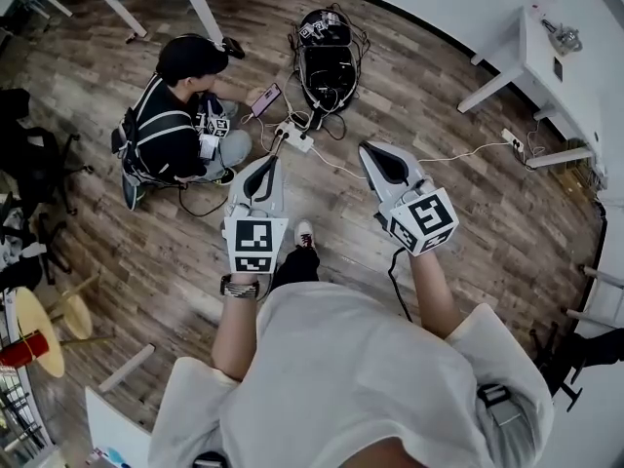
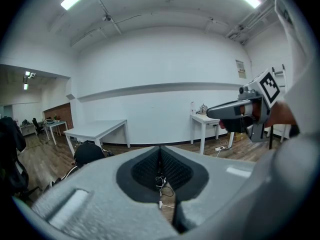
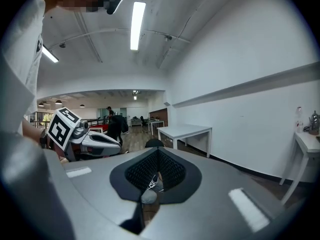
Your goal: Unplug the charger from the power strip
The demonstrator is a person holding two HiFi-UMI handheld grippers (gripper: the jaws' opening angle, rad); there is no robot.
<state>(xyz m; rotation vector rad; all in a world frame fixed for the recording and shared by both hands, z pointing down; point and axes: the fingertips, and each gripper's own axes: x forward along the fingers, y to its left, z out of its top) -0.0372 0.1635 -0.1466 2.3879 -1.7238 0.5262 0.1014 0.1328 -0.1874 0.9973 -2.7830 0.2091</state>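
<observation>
Standing over a wooden floor [image 1: 468, 213] and looking steeply down on the power strip [image 1: 297, 136], lying there well ahead of both grippers, between a seated person [image 1: 180, 105] and a black bag [image 1: 327, 61]. Holding the left gripper [image 1: 261, 172] with its fingers [image 2: 145, 169] pressed fully together on nothing; holding the right gripper [image 1: 378, 162] the same way, fingers [image 3: 172, 169] meeting at a seam with nothing caught between. Taking the charger to be one of the plugs crowding the strip, yet failing to pick it out at this size among the tangled cables [image 1: 336, 115]. Expecting a light, rigid plastic block, smooth-sided and seated snugly in its socket, and expecting the strip to be light enough to lift along with it. Judging it best, then, to be pinching the charger by its flat sides close to the strip's face, never by the soft cord, and pulling straight out while pinning the strip with the other gripper. Failing to read sockets or plug shapes from here; noticing a second strip [image 1: 513, 142] near the white table [image 1: 526, 57] at right, adding some doubt; catching through both gripper views only a sliver of floor beneath the fingers.
</observation>
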